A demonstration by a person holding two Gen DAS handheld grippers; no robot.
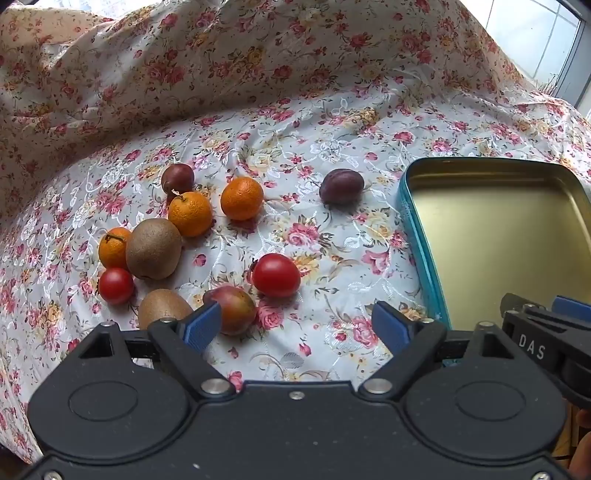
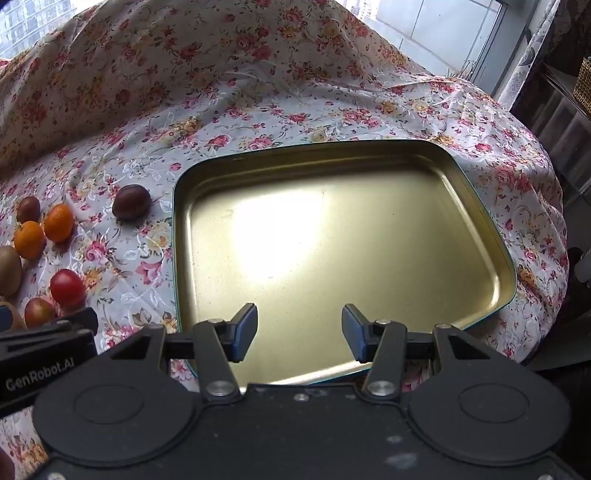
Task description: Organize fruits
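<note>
Fruit lies loose on the floral cloth. In the left wrist view I see three oranges, two kiwis, two red tomatoes, two dark plums and a reddish plum beside my left finger. My left gripper is open and empty just above the cloth, near that reddish plum. An empty gold tin tray with a teal rim sits to the right. My right gripper is open and empty over the tray's near edge.
The flowered cloth rises in a fold behind the fruit. In the right wrist view the table drops off at the right, with a window and dark furniture beyond. The left gripper body sits at the lower left.
</note>
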